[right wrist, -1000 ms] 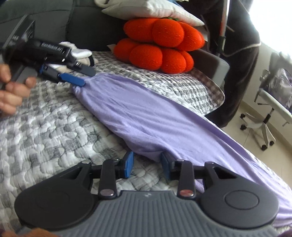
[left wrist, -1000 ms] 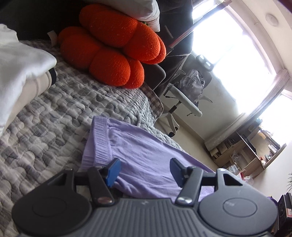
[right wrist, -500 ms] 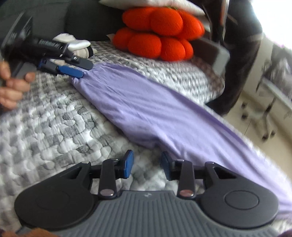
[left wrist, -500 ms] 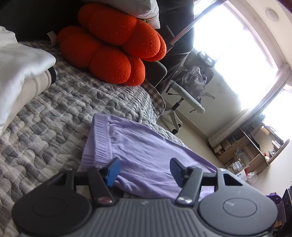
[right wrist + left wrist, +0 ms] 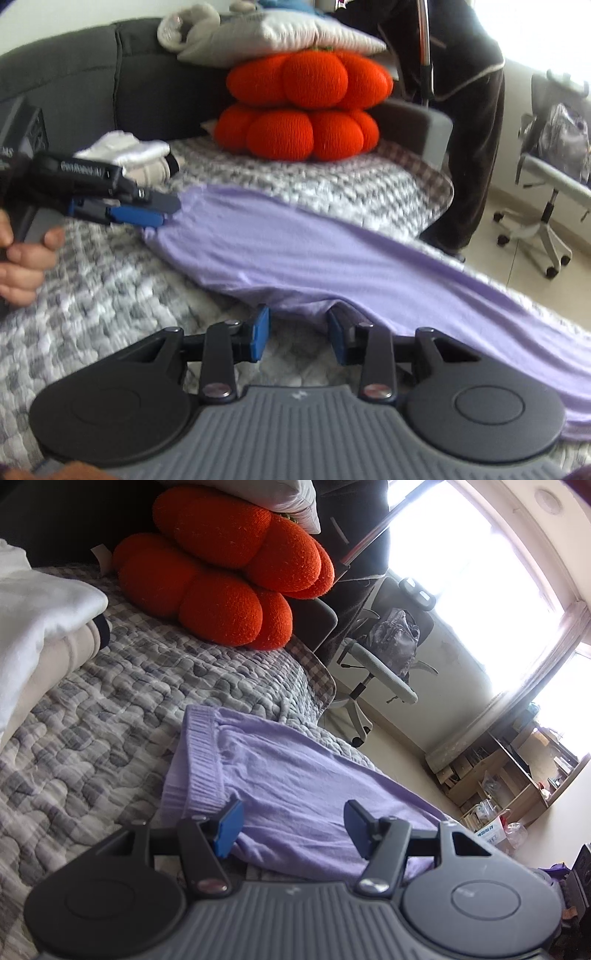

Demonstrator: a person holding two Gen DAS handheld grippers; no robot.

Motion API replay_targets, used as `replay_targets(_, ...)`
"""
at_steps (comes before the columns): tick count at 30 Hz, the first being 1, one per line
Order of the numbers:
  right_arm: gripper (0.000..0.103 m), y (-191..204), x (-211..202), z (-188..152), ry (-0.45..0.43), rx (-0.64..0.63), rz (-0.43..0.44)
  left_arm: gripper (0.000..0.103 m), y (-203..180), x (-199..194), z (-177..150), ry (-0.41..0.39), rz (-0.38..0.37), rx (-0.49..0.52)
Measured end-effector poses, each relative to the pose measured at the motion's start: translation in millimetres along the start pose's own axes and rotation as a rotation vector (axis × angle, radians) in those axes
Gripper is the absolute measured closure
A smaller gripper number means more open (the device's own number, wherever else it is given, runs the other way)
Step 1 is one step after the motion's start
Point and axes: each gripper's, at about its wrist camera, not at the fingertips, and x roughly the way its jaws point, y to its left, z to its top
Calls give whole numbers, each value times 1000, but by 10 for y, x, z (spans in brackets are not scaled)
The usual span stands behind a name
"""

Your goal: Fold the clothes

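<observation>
Lilac garment (image 5: pixel 295 243) on grey-white checked quilt (image 5: pixel 110 280); orange cushions (image 5: pixel 299 107), blue-padded tools.

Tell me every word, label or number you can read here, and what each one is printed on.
Nothing here can be quoted with confidence.
White lettering on the side of the left gripper, seen from the right wrist view: too blurred to read.
Letters ending in what looks like "AS" on the dark block at the left edge: cut off, unreadable.
Blue print on a white box by the shelves: too small to read.
Small white mark on the right gripper's grey body: a logo, not text.
</observation>
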Motion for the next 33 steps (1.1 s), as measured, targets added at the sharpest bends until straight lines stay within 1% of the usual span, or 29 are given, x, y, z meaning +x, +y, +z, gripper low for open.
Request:
replay_targets(2,63,-7,8,13,-10,-1,-5,41,-12,7,-10,0,6,8)
replay_targets(5,63,-25,83,-13,14,9,0,41,-24,18,-23,3,11,18)
replay_targets(8,62,-36,75,-18,26,22,15,41,-24,0,-23,-1,9,20)
replay_targets(10,62,-57,38,-2,40,36,33,41,-20,-8,-19,-3,9,17)
replay_targets(12,62,-84,6,17,79,51,50,41,-19,-11,-19,-5,10,16)
replay_targets(14,60,-124,-14,18,140,81,79,41,-42,0,-30,-4,22,28)
replay_targets(17,52,-179,-32,-2,158,148,107,41,-85,13,-51,-5,45,56)
replay_targets(19,52,-160,-5,2,137,145,102,41,-111,19,-64,-6,58,74)
replay_targets(21,52,-93,20,27,104,98,66,41,-121,21,-73,-6,65,82)
replay_targets(27,52,59,-1,109,-1,-63,6,40,-111,22,-79,-7,64,79)
replay_targets(29,48,69,53,135,-8,-83,5,40,-102,30,-80,-4,62,75)
replay_targets(33,48,26,209,137,17,-77,-14,40,-89,19,-72,-6,54,61)
